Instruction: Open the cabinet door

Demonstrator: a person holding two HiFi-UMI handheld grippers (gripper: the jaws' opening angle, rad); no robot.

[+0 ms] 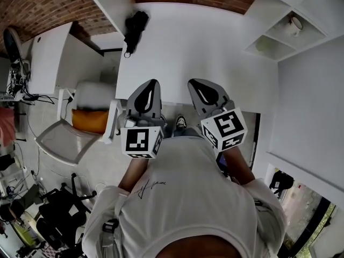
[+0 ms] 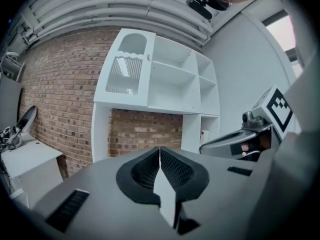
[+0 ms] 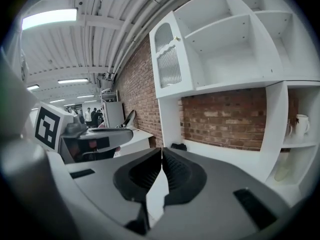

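Both grippers up, both empty, cabinet door shut ahead.

The big white shelf unit [image 2: 170, 84] fills the brick wall, and its white counter [image 1: 188, 52] runs out at twelve o'clock from the person. The cabinet door [image 2: 127, 66], arched top and ribbed pane, sits shut at eleven o'clock in the left gripper view and twelve o'clock in the right gripper view. On the left gripper [image 2: 160, 156] the jaws are pressed together with nothing between them. Same story on the right gripper [image 3: 161, 156]. They're side by side at the counter's near edge, well apart from the door. There's a mug [image 3: 301, 125] at three o'clock, in a shelf bay.
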